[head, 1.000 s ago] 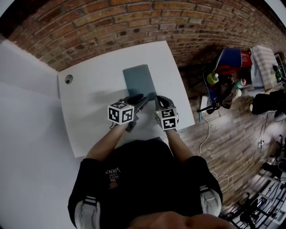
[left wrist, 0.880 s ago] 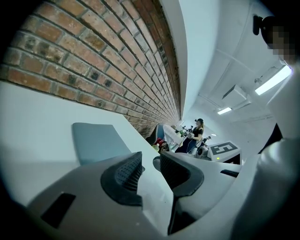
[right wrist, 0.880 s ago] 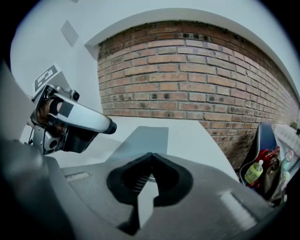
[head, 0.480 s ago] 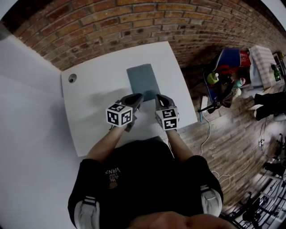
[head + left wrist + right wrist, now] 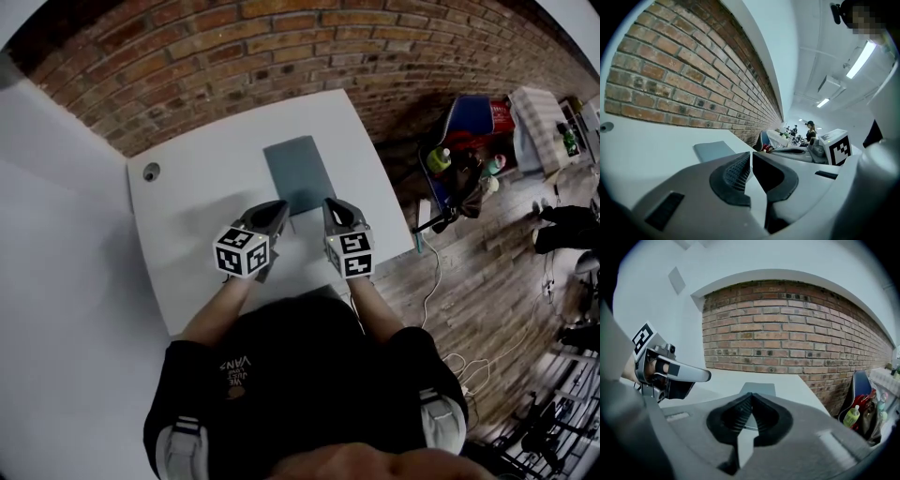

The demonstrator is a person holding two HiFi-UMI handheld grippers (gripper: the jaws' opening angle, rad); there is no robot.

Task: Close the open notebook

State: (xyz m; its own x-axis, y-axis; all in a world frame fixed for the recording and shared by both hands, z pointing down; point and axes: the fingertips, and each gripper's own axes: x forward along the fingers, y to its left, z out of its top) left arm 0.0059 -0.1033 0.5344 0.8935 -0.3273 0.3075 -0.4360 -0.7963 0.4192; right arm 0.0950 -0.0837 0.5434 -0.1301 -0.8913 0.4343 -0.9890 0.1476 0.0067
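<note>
Lengthwise, the notebook (image 5: 298, 174) points toward the brick wall (image 5: 234, 56).

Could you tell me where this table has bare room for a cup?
The white square table is bare across its left half, between the round cable hole and the closed grey notebook, plus a narrow strip right of it. The front middle is crowded: the left gripper, whose empty jaws have just been closing, and the right gripper.

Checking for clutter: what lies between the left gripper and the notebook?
Only bare white table, seen in the right gripper view, separates the notebook from the left gripper, whose empty jaws have just been closing.
</note>
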